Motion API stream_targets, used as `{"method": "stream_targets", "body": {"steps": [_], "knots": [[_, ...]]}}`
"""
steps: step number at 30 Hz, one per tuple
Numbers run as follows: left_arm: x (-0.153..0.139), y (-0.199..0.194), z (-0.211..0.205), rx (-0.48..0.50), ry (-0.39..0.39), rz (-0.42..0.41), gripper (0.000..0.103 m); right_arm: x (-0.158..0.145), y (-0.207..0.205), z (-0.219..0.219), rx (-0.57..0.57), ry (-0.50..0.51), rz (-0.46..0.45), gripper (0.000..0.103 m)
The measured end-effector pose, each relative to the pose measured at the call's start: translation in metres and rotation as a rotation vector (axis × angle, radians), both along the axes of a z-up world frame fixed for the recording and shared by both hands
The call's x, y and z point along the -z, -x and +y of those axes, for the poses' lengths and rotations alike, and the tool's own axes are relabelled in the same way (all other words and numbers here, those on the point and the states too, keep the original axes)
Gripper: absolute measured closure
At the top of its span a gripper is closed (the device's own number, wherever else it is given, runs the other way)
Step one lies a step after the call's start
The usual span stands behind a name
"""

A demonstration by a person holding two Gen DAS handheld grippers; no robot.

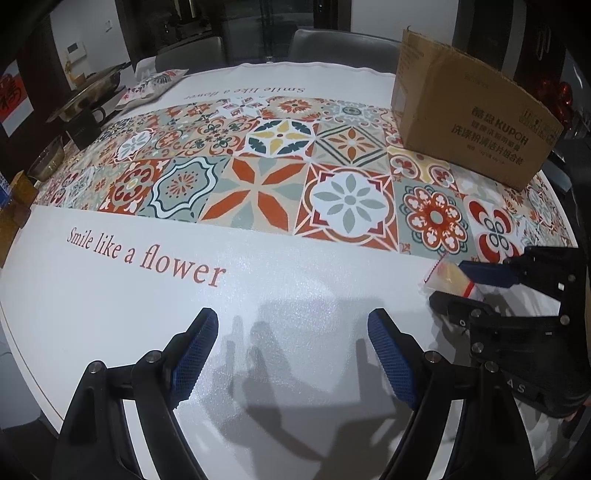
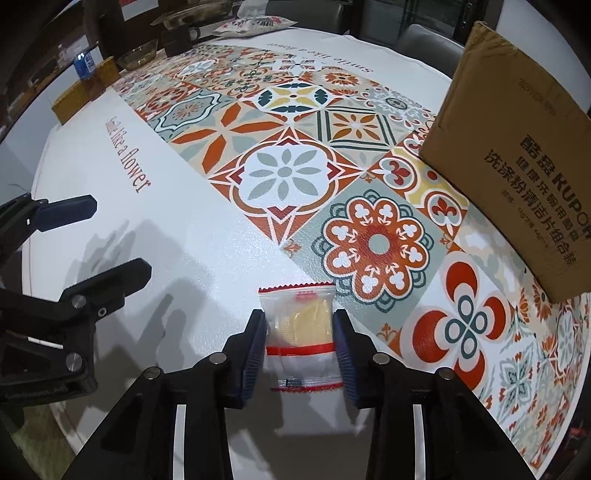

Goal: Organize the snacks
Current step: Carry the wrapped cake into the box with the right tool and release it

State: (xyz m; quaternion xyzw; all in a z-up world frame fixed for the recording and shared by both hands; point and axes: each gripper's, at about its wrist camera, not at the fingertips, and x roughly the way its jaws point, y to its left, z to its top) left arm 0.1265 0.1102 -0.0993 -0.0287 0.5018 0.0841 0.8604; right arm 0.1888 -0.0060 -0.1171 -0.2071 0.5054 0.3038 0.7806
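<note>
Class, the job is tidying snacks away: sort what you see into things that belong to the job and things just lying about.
Belongs to the job:
snack packet
cardboard box
right gripper, fingers at the packet's sides

Lying about:
glass bowl
blue can
patterned cushion

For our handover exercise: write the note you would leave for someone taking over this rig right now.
Right gripper: jaws closed against both sides of the snack packet, which lies flat on the tablecloth.
Left gripper: open, empty, over bare white cloth.
Cardboard box stands beyond the packet, to its right.
Done: packet gripped.
Left: lift it and put it away, probably in the box.
</note>
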Motion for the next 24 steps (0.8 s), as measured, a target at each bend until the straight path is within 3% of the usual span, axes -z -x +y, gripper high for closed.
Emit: {"method": "stream_targets", "body": {"steps": [24], "knots": [[-0.084, -0.048, -0.045, 0.140, -0.025, -0.200, 0.020, -0.088, -0.009, -0.066, 0.268, -0.192, -0.174, 0.065]]}}
